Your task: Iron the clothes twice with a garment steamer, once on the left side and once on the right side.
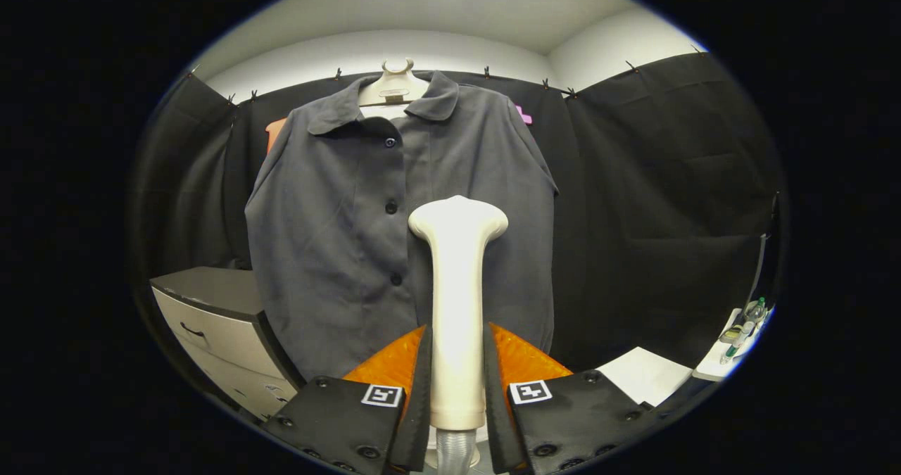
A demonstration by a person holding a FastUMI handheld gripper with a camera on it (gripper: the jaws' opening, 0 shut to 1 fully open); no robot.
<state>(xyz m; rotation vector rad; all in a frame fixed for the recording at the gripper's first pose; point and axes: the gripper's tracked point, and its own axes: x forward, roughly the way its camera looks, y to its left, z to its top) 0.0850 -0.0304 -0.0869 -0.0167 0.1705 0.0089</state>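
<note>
A dark grey buttoned shirt (338, 222) hangs on a cream hanger (394, 81) in front of the booth wall. A cream garment steamer (457, 285) stands upright between my fingers, its wide head level with the shirt's middle, just right of the button line. My gripper (457, 369) is shut on the steamer's handle, both orange-and-black fingers (391, 369) pressing its sides. A grey hose leaves the handle's bottom. I cannot tell whether the head touches the cloth.
A grey drawer cabinet (218, 320) stands low to the left of the shirt. A white surface (647, 373) and a shelf with small bottles (742, 331) lie low to the right. Black cloth walls close the booth behind.
</note>
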